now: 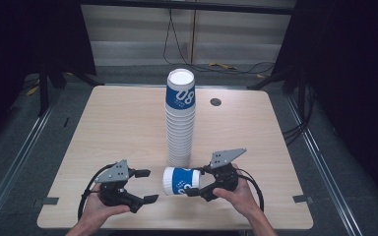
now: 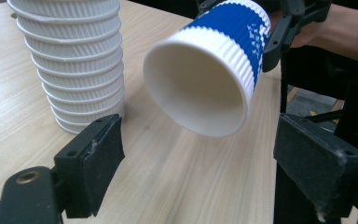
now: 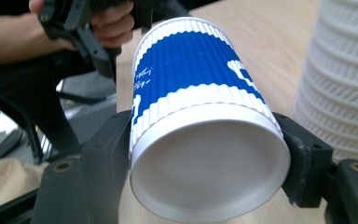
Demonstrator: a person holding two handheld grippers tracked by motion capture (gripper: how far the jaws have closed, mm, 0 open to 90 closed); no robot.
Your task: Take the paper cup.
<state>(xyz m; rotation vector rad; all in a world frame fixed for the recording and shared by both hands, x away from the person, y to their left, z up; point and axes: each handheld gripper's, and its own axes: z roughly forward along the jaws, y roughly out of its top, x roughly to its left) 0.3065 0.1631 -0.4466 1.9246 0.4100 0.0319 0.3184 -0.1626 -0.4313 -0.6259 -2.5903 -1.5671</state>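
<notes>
Right gripper (image 1: pixel 193 189) clamps the base end of a blue-and-white paper cup (image 1: pixel 181 180), held just above the worktop (image 1: pixel 123 128) near the foot of the tall cup stack (image 1: pixel 180 123). Cup lies sideways, long axis left-right, open mouth facing the left gripper (image 1: pixel 146 186) (jaws spread, nothing between them). Probably best: keep the squeeze light, level the cup, offer the rim squarely.

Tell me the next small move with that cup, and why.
Probably bring the open left gripper in around the cup's mouth end. The right gripper clamps its base end and holds it sideways above the table, mouth toward the left jaws, which stand wide and apart from it, beside the stack.
</notes>
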